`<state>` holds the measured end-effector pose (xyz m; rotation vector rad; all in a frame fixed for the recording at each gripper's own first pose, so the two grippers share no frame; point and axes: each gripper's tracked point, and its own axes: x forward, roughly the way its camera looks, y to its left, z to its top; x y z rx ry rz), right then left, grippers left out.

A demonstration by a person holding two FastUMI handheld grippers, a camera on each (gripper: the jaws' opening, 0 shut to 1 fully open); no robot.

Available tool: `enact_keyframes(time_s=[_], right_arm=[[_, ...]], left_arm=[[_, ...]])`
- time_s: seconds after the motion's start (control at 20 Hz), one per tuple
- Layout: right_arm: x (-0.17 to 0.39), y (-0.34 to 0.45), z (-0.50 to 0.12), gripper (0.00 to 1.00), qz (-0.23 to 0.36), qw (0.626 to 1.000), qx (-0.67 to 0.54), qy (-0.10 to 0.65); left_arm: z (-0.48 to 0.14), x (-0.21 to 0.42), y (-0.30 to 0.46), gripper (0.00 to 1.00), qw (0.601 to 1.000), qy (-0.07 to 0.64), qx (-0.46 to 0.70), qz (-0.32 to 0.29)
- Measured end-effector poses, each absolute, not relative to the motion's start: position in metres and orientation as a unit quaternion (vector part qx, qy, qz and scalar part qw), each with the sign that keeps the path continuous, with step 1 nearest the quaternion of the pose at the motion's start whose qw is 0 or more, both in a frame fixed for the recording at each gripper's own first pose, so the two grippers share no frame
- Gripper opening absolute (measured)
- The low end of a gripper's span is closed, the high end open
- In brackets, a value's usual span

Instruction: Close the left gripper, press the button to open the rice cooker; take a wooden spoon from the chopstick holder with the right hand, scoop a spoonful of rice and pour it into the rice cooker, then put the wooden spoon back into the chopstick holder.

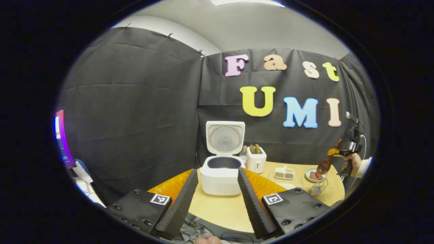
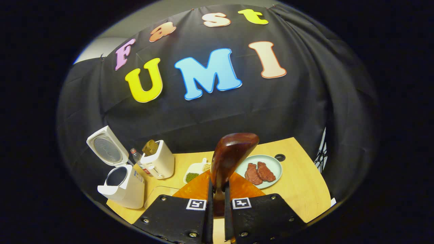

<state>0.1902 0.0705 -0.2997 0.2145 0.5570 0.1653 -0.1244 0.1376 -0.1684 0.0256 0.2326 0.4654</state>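
Observation:
The white rice cooker (image 1: 220, 174) stands open on the table, its lid (image 1: 225, 137) raised upright and the dark pot bare. My left gripper (image 1: 218, 170) is open, well short of the cooker, with nothing between its fingers. To the cooker's right stands the white chopstick holder (image 1: 256, 159) with brown utensils in it. Far right, a hand holds my right gripper (image 1: 342, 152) above the table with the wooden spoon (image 1: 324, 165). In the right gripper view the right gripper (image 2: 218, 184) is shut on the spoon's handle, and the spoon's bowl (image 2: 234, 152) points up and away. The cooker (image 2: 122, 184) and the holder (image 2: 157, 162) lie to its left.
A small divided dish of grains (image 1: 284, 173) (image 2: 196, 173) and a plate with meat slices (image 1: 315, 175) (image 2: 261, 171) sit right of the holder. A wire basket (image 1: 318, 186) stands near the front right edge. A bottle (image 1: 243, 154) stands behind the cooker. An orange mat (image 1: 176, 184) covers the table's near part.

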Motion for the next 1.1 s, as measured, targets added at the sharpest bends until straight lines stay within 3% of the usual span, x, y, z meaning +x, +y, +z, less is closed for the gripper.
enact_keyframes(time_s=[0.45, 0.8, 1.1], right_arm=[[0.181, 0.173, -0.34, 0.13, 0.104, 0.944, 0.059, 0.309], [0.192, 0.215, -0.397, 0.14, 0.142, 0.934, 0.0, 0.329], [0.192, 0.228, -0.446, 0.13, 0.175, 0.923, -0.065, 0.337]], left_arm=[[-0.164, -0.118, 0.163, 0.84, 0.979, 0.118, 0.019, 0.166], [-0.161, -0.127, 0.189, 0.85, 0.959, 0.128, -0.013, 0.254], [-0.181, -0.141, 0.178, 0.87, 0.943, 0.158, -0.013, 0.292]])
